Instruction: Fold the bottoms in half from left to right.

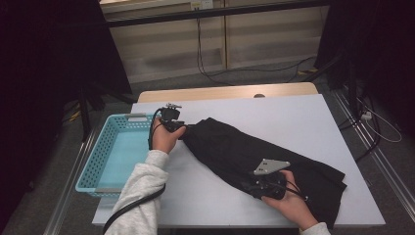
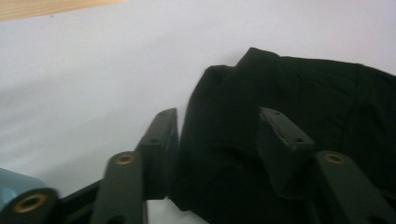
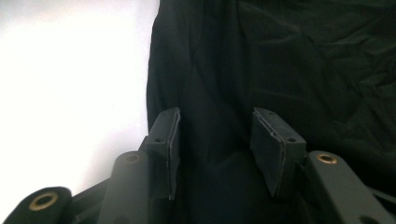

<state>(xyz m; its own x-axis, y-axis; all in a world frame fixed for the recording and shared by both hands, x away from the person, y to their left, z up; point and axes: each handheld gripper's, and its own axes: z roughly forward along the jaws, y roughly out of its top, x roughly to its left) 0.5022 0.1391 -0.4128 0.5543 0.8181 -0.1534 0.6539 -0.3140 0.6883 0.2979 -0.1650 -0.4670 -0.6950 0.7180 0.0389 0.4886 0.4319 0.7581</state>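
Cloth (image 1: pixel 254 154) lies across the table (image 1: pixel 293 117); left hand-held gripper (image 2: pixel 219 135), at nine o'clock, spread; right hand-held gripper (image 3: pixel 217 140), at five o'clock, pinching a fold.

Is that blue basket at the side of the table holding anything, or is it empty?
Empty, as far as shows: the blue basket has a bare floor, while the black garment lies beside it on the white table.

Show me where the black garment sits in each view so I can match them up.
High view: black garment lies diagonally across the white table.
Left gripper view: right half, beyond the left tool.
Right gripper view: centre and right, under the right tool.
Shared landmark: the white table.
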